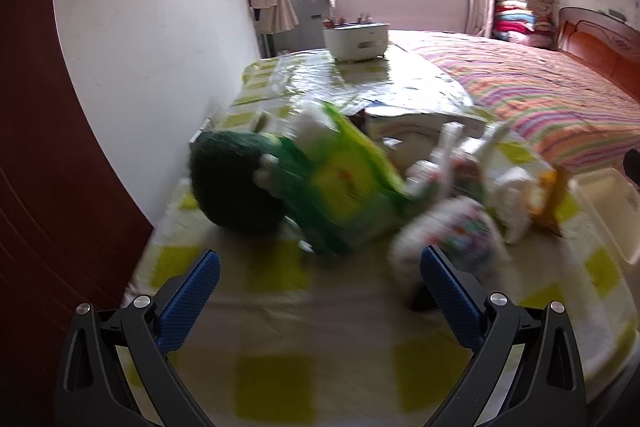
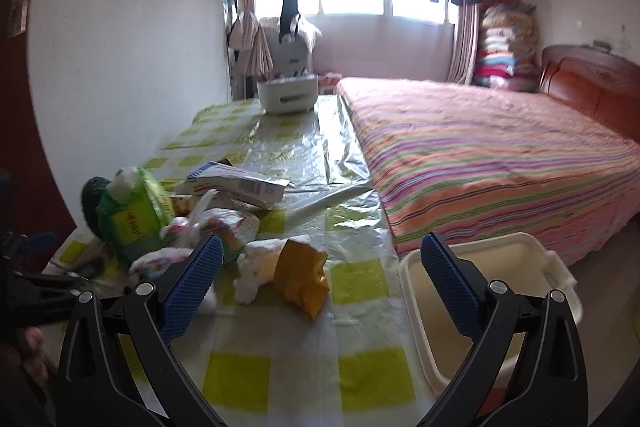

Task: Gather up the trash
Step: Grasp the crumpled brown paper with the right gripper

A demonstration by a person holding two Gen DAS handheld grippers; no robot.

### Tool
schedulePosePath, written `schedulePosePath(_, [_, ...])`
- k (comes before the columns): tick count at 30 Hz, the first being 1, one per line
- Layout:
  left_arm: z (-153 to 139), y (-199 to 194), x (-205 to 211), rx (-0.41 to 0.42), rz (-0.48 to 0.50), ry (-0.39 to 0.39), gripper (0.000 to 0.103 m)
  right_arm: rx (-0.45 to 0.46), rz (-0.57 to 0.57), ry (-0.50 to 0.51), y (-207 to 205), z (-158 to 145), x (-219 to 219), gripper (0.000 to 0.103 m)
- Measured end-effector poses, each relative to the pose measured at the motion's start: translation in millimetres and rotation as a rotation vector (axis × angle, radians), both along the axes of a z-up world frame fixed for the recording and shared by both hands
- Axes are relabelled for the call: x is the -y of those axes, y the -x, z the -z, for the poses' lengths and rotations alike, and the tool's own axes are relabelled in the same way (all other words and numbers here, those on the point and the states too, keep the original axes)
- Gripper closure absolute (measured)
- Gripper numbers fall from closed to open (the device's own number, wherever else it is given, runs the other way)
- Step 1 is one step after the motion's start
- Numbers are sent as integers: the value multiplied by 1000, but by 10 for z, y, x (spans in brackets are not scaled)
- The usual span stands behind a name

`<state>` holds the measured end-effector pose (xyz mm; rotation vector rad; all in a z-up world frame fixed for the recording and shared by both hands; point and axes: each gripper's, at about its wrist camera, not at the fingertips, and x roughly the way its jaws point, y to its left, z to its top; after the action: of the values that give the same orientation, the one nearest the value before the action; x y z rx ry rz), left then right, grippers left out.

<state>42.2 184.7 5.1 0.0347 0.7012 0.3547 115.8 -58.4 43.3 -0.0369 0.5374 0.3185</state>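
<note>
A heap of trash lies on the checked tablecloth point(image 2: 280, 367): a green tissue pack point(image 1: 344, 187) point(image 2: 132, 219), a printed plastic bag point(image 1: 460, 227) point(image 2: 216, 227), a crumpled white tissue point(image 2: 256, 267), a yellow snack wrapper point(image 2: 302, 277) point(image 1: 550, 199) and a flattened carton point(image 2: 240, 187). My left gripper point(image 1: 320, 279) is open, just short of the green pack and the printed bag, with nothing between its fingers. My right gripper point(image 2: 322, 267) is open and empty, the yellow wrapper lying just ahead between its fingers. The left gripper also shows at the left edge point(image 2: 28, 267) of the right wrist view.
A cream plastic bin point(image 2: 500, 267) point(image 1: 608, 207) stands at the table's right edge. A white basket point(image 2: 288, 95) point(image 1: 356, 39) sits at the far end. A bed with a striped cover point(image 2: 500, 155) runs along the right; a white wall point(image 1: 152, 47) bounds the left.
</note>
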Motion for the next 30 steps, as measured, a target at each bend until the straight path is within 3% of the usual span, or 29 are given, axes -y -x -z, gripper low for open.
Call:
schedulePosePath(6, [-36,-86,-509,9,-75,-26,6,-140,2,-34,-439,281,22,6])
schedulePosePath(8, [11,-83,-644,9,-90,6,6,-186,1,-51,-481,378,55,6])
schedulePosePath(17, [106,-112,-847,3,-100,87,6,-198,-77,69,-533,538,-231,8])
schedulePosePath(27, [130,-127,-553,-5,96,176,6,-346,-131,82,-756,826,-331,52])
schedulePosePath(30, [151,-150,-411,-16,143,181,6,-349,-158,75,-752,844,-349,54])
